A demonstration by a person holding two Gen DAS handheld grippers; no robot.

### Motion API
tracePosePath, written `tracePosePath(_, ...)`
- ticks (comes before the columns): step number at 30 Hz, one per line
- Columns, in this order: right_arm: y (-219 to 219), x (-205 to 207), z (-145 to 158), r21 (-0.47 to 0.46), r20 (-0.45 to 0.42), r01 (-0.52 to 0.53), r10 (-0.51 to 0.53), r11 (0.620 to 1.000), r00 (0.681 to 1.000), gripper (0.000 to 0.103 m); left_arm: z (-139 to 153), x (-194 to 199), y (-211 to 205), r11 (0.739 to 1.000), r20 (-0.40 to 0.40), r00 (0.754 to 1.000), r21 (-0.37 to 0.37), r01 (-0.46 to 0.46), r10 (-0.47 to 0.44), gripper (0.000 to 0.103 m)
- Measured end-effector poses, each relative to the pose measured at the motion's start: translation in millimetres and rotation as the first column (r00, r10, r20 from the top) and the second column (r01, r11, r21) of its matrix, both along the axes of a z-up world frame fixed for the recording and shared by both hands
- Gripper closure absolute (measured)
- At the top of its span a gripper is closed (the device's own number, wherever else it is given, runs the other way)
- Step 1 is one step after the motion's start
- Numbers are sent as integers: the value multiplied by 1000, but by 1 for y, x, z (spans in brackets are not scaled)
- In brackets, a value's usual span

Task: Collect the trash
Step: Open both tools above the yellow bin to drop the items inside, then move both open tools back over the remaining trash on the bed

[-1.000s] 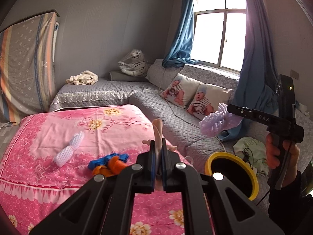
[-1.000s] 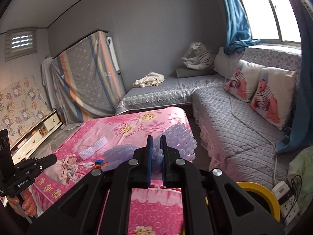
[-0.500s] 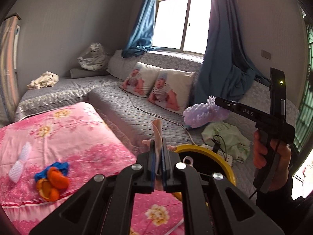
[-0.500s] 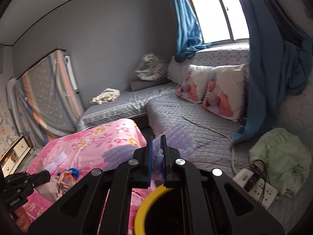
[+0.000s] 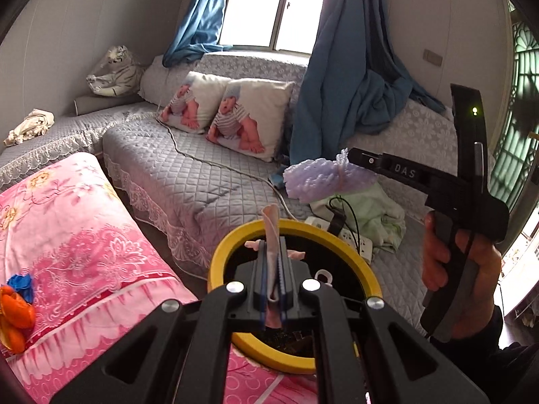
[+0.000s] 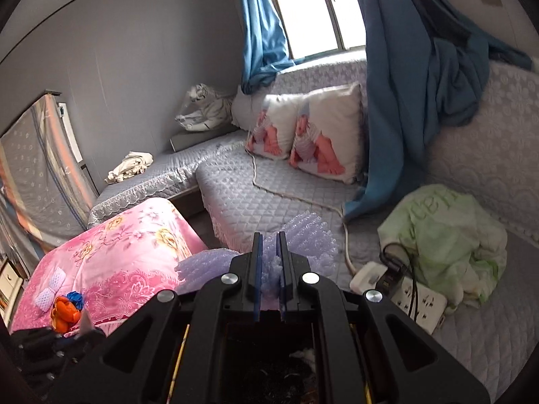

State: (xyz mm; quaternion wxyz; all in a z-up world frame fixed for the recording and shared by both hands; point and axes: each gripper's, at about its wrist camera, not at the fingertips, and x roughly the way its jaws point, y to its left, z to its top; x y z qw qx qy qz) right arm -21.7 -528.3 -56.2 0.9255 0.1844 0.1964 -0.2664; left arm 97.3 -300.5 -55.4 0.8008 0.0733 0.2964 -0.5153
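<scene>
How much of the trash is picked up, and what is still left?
Some trash already lies in the yellow-rimmed bin. In hand: the left tongs pinch a pink scrap right over the bin, and the right tongs hold purple foam wrap nearby. Neither is dropped yet. Left on the pink blanket: an orange-and-blue piece and a white foam net.

Matte black plastic left gripper (image 5: 273,271) with silver round screws and blue-edged finger pads. The matching black right gripper (image 5: 350,158) carries white "DAS" lettering and a green indicator light, gripped by a bare-skinned right hand (image 5: 458,266) in a dark sleeve.
</scene>
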Motion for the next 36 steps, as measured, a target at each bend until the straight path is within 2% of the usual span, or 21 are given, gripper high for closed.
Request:
tracePosePath(10,-18,8,-44,106,-69,4,3,994,998,95,-37,9,-27,999,-83,997,46,5,-2,98)
tracePosePath(16,-30,10,-61,146,-93,23,-9,989,996,92,-49,11,-35,998,-102,995,68,2,5,97)
tracePosePath(18,-33,8,-64,154,-98,39,-24,987,995,85,-50,12,-34,997,-110,994,71,5,3,90)
tracePosePath(19,-35,6,-65,161,-94,48,-33,986,995,74,-50,12,-33,997,-108,994,71,-1,9,80)
tracePosePath(20,-37,4,-66,168,-86,56,-42,984,995,67,-50,13,-31,998,-106,994,68,-11,19,64)
tracePosePath(21,-38,0,-66,174,-79,68,-55,982,995,57,-49,14,-28,998,-102,994,60,-29,35,58)
tracePosePath(22,-39,-1,-66,174,-79,76,-63,982,995,56,-48,14,-26,998,-97,994,54,-40,45,53)
tracePosePath(24,-42,-4,-66,179,-73,85,-73,980,995,56,-44,16,-21,997,-91,994,44,-59,63,51)
tracePosePath(26,-42,-6,-65,186,-65,88,-77,979,995,53,-41,22,-16,995,-85,992,26,-93,95,37)
tracePosePath(29,-41,-8,-64,194,-36,78,-72,978,997,42,-33,29,-3,987,-56,986,-5,-160,159,29)
tracePosePath(31,-37,-9,-62,189,-7,66,-66,980,998,29,-27,33,6,979,-26,979,-19,-202,201,21)
tracePosePath(33,-32,-10,-57,170,24,60,-65,984,998,18,-20,37,17,967,5,968,-44,-251,251,15)
tracePosePath(34,-28,-10,-53,153,48,50,-58,987,997,14,-15,40,25,957,23,958,-58,-283,285,10)
tracePosePath(36,-19,-9,-45,121,89,26,-37,992,995,10,-6,47,39,940,49,941,-82,-331,336,8)
